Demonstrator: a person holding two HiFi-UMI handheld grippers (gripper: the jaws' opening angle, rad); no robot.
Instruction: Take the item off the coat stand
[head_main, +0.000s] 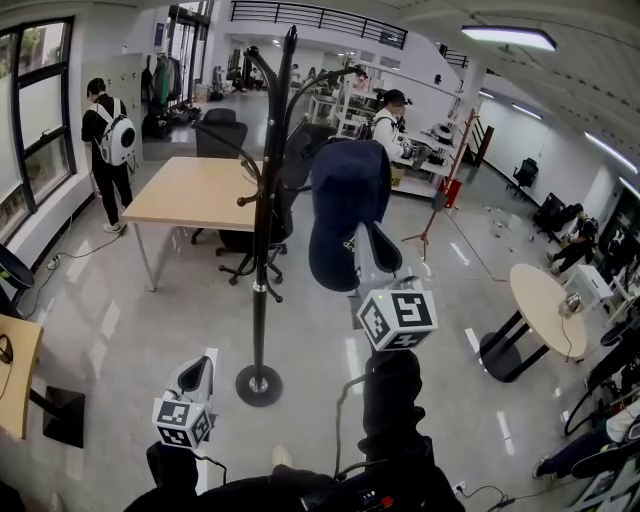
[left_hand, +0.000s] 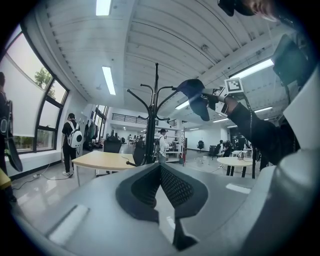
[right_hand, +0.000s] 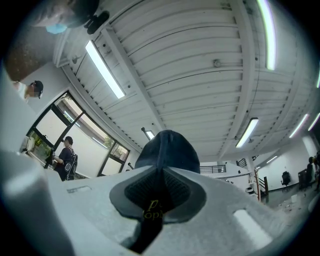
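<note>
- Head view: right gripper (head_main: 372, 245) raised and clamped on the dark blue cap (head_main: 347, 200), hanging just ahead of its jaws. Coat stand (head_main: 261, 230) off to that gripper's left, pole apart from the cap. Left gripper (head_main: 196, 375) low and close to the body, well short of the stand, carrying nothing.
- Left gripper view: jaws together, nothing between them. High ahead and to the right of these jaws, the cap (left_hand: 192, 95) in the right gripper (left_hand: 212, 96), right at the tip of one curved branch of the stand (left_hand: 151, 130). Cannot tell whether touching that tip or just clear of it.
- Right gripper view: jaws closed tight on the cap's edge, yellow lettering showing at the pads. Crown of the cap (right_hand: 167, 150) bulging straight ahead of the tips, with only ceiling (right_hand: 200, 60) beyond. No part of the stand visible here.
- Progress, as a judgement: grip made, cap apparently lifted from its hook or nearly so. Probably left to do: drawing it fully clear of the branch tip and away from the stand.
</note>
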